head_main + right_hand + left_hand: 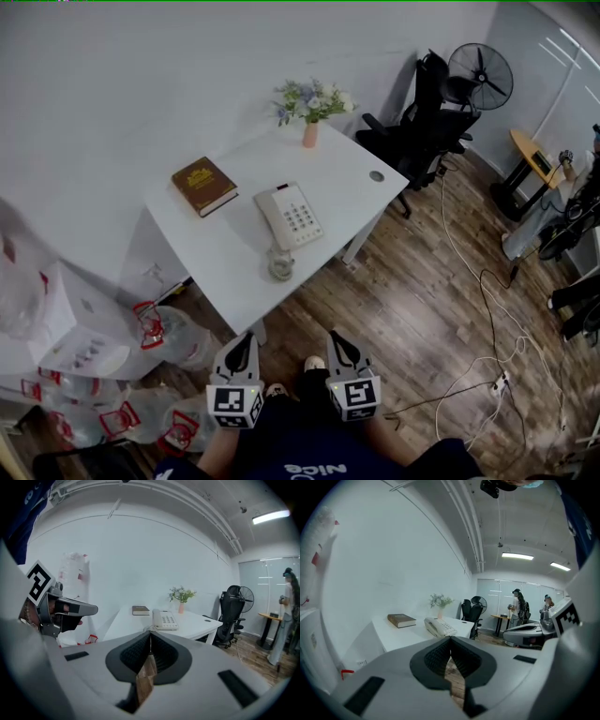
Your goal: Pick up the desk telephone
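Observation:
A white desk telephone (290, 215) with a grey keypad lies in the middle of a white desk (220, 253); it also shows in the left gripper view (439, 626) and the right gripper view (165, 619). My left gripper (240, 345) and right gripper (336, 339) hang side by side well short of the desk's near edge, above the wood floor. Both are shut with nothing between the jaws. In its own view the left gripper (450, 640) points toward the desk, and so does the right gripper (150, 634).
A brown book (203, 185) lies at the desk's left, a pink vase of flowers (310, 111) at its far corner, a small round object (280, 266) near the phone. Boxes and bags (75, 347) crowd the left floor. An office chair (422, 122), a fan (480, 75) and cables (487, 309) lie to the right.

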The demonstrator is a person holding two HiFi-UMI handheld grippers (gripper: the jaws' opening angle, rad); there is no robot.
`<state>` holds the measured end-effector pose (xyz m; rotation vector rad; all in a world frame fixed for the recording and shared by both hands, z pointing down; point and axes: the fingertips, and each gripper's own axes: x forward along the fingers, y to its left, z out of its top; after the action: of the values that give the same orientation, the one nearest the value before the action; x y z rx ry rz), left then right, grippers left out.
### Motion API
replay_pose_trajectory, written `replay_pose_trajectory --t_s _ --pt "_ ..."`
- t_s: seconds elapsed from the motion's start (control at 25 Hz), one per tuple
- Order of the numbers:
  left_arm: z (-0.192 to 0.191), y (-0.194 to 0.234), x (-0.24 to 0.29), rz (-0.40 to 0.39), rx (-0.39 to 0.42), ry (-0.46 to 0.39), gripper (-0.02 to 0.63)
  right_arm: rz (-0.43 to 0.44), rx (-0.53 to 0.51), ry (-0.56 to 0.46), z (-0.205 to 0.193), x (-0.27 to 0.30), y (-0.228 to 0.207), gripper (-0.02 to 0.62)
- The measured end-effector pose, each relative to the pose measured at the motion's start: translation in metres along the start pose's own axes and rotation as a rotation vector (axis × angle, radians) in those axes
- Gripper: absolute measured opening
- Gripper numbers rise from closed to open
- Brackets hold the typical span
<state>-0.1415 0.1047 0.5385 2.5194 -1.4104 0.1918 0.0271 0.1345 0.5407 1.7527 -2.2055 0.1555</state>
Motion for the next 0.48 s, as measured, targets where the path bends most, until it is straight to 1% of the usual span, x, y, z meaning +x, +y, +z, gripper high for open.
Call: replay_pose_trajectory --t_s 0.16,0.28,0.48 --pt "-0.005 -0.002 0.005 0.002 -0.014 0.015 0.017 -0.008 0.008 0.036 -0.008 0.009 -0.007 0.023" --pt "-0.009 0.002 0.015 0.022 -0.025 0.028 0.017 0.017 0.01 0.028 -0.008 0.024 -0.012 0.023" --pt "-0.003 0.012 0.039 0.078 -0.042 0.03 0.017 0.061 0.002 0.012 0.003 0.057 -0.031 0.023"
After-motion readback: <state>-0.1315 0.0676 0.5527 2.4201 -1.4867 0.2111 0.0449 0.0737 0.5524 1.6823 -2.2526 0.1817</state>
